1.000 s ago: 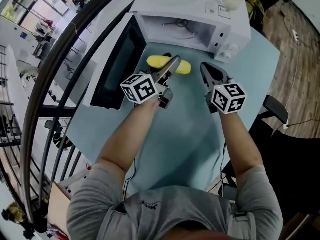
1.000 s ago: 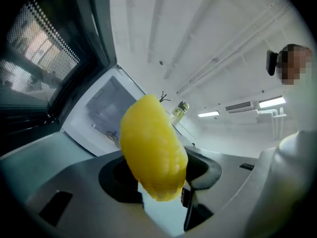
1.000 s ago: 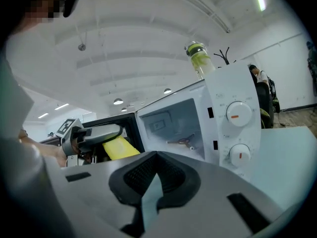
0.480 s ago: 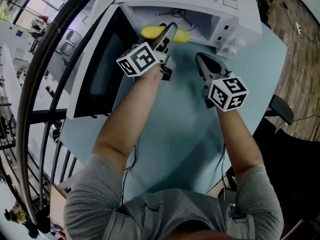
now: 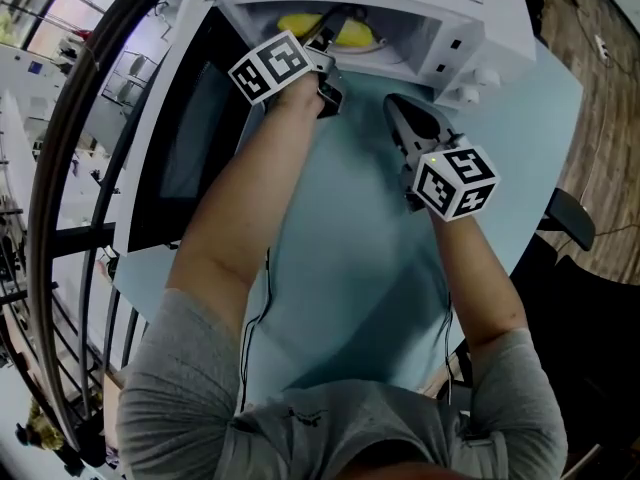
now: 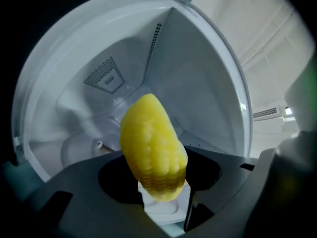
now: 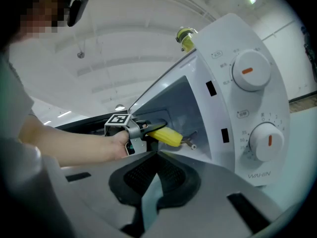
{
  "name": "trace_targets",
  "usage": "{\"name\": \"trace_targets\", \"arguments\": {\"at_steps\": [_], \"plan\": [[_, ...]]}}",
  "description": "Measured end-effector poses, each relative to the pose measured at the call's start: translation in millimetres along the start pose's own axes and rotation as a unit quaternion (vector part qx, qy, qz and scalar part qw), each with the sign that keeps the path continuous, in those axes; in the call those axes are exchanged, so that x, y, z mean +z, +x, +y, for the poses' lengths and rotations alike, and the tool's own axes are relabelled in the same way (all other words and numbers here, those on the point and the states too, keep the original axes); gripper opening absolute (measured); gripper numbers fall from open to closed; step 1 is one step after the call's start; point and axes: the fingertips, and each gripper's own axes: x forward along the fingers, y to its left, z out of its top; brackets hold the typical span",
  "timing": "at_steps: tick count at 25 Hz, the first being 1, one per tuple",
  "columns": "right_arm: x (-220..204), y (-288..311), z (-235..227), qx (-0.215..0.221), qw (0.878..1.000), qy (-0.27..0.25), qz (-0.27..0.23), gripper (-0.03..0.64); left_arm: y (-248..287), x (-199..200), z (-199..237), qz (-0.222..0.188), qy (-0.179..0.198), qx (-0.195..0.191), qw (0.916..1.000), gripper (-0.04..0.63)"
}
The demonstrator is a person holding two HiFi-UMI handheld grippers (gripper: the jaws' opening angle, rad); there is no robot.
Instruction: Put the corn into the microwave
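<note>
Grey short sleeves end above two bare forearms that stretch out over the teal table (image 5: 360,268) toward the white microwave (image 5: 480,28) at its far edge. The left arm is almost straight, running alongside the open door (image 5: 190,138), which swings out over the table's left edge. The hand has pushed the left gripper (image 5: 330,26) through the mouth of the cavity, pointing level. Its jaws stand partly apart and are clamped on the corn (image 6: 151,148), one jaw on each side of the cob's near end. The rest of the cob juts out ahead of the tips toward the perforated back wall. From the head view only yellow ends show either side of the jaws, just inside the front edge of the cavity. From the right gripper view the cob sticks out sideways from the jaws, inside the opening.

The right arm is bent a little more and stays outside the oven. Its hand holds the right gripper (image 5: 398,108) above the table in front of the control panel — tipped slightly downward and aimed at the cavity. The tips of its jaws meet and nothing is between them; a thin sliver of table shows behind them. Two dials (image 7: 251,73) with orange marks sit one above the other on the panel.
</note>
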Motion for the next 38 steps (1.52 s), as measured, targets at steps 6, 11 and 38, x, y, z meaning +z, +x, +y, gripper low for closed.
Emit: {"name": "trace_targets", "arguments": {"at_steps": [6,11,38], "plan": [[-4.6,-2.2,-7.1,-0.001,1.000,0.005,0.001,0.018,17.3,-3.4,-7.2,0.034,0.032,0.002,0.9989,0.236],[-4.8,-3.3,-4.3,0.004,1.000,0.007,-0.002,0.018,29.5,-12.5,-7.2,0.079,0.086,0.032,0.9926,0.236],[-2.3,-3.4,5.5,0.017,1.000,0.002,-0.004,0.018,27.7,-34.6,25.6,0.198,0.147,0.127,0.9607,0.359]]}}
